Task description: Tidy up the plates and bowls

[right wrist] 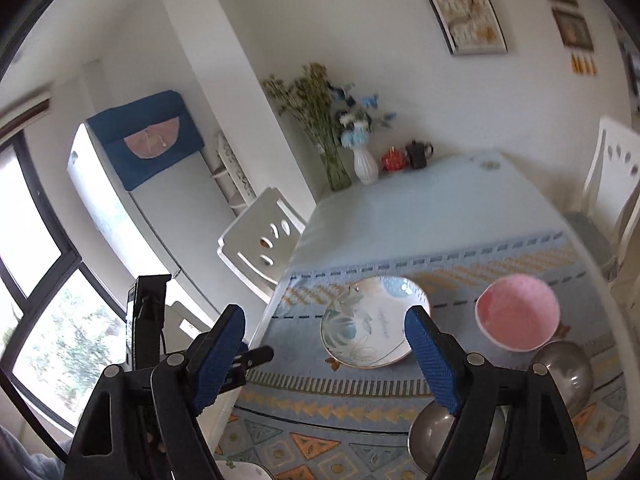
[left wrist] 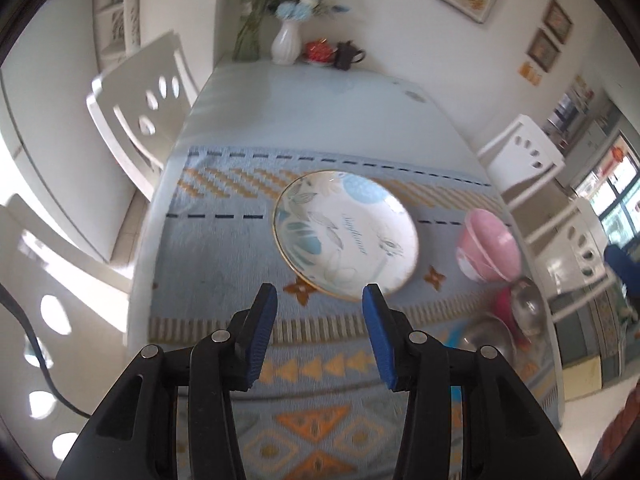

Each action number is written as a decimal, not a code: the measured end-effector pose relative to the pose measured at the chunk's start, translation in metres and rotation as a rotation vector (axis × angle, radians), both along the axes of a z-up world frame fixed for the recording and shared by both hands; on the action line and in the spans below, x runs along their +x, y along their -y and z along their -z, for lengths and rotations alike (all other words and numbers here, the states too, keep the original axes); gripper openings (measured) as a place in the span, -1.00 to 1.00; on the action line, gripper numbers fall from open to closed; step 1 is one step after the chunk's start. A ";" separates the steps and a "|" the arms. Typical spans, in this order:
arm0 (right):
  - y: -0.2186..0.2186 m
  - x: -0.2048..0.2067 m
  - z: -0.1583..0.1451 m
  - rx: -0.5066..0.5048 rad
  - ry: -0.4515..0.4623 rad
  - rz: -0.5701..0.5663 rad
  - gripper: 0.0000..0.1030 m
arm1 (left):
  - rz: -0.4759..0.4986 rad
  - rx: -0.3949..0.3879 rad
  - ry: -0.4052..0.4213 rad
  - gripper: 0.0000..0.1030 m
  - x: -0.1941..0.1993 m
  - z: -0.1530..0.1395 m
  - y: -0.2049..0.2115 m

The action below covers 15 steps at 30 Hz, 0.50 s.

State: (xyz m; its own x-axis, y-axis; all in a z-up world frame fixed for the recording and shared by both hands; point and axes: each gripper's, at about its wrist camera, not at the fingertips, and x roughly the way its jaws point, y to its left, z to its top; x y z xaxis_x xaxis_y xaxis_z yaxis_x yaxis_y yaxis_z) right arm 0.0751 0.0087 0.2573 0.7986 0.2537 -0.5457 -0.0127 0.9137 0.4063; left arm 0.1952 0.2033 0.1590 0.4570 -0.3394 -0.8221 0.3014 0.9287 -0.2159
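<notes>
I see white walls hung with framed pictures, white chairs around a pale table, a flower vase at its far end, and a bright window left.

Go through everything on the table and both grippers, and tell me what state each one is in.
Left gripper: open, empty, above the mat.
Right gripper: open, empty.
Floral plate: upright, empty, flat on the patterned mat.
Pink bowl: upright, empty, beside the plate.
Steel bowls: two, on the mat near the pink bowl; contents unclear.
White vase: upright, holding flowers.
Dark teapot: upright, lid on.
</notes>
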 end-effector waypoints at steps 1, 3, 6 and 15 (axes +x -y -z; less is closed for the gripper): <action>0.006 0.012 0.010 0.043 -0.036 -0.001 0.56 | -0.006 -0.001 -0.025 -0.19 0.007 0.008 0.002; 0.016 0.034 0.033 0.126 -0.097 0.000 0.56 | -0.025 -0.001 -0.082 -0.19 0.022 0.030 0.008; 0.024 0.065 0.076 0.197 -0.211 0.059 0.56 | -0.041 0.000 -0.138 -0.19 0.037 0.058 0.018; 0.041 0.128 0.198 0.326 -0.511 0.322 0.56 | -0.093 0.043 -0.144 -0.19 0.081 0.101 0.033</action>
State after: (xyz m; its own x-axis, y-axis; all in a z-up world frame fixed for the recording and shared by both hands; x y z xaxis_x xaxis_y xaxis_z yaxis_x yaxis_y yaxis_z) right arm 0.2026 -0.0321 0.0588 0.5246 0.2621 -0.8100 0.5057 0.6695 0.5441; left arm 0.2765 0.1707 0.0577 0.3610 -0.2646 -0.8942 0.1826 0.9604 -0.2104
